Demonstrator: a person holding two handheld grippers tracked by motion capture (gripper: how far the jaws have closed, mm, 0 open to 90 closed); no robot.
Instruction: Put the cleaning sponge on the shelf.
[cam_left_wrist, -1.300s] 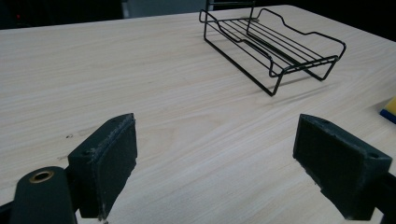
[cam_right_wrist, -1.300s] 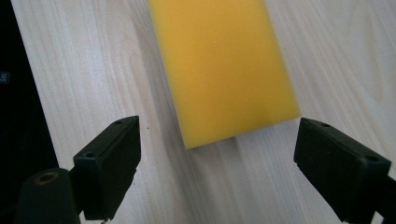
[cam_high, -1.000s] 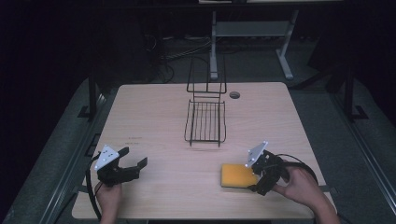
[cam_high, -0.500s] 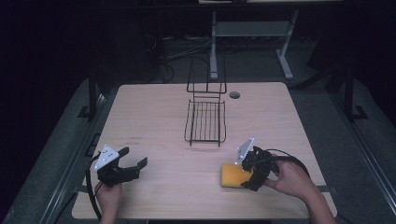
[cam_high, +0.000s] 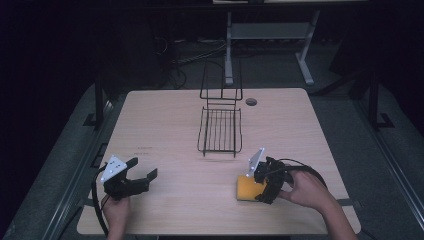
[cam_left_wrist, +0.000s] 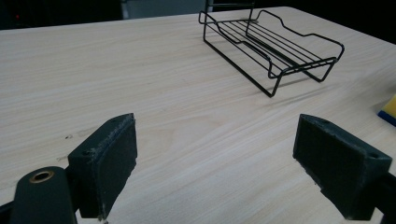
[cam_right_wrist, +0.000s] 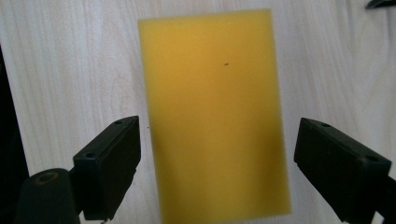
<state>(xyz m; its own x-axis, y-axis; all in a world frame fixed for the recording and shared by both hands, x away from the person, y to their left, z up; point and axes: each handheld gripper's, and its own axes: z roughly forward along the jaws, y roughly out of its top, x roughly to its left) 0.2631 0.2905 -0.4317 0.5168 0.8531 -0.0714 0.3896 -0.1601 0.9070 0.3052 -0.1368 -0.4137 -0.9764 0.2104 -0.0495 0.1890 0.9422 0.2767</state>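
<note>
Your right gripper (cam_high: 260, 182) hangs over the yellow sponge (cam_right_wrist: 215, 112), jaws spread wide to either side of it and gripping nothing; the sponge lies flat on the desk (cam_high: 170, 115) near its front right edge. Your left gripper (cam_high: 131, 178) sits low at the front left, jaws wide open and empty. Farther back, the black wire rack (cam_high: 220, 131) stands mid-desk.

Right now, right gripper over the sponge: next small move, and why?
Probably lower the right gripper straight down, then close. Its jaws stand open on either side of the yellow sponge, which lies flat on the table between them with a gap on each side, so nothing is gripped yet. The left gripper is open and apart, near the table's left edge.
</note>
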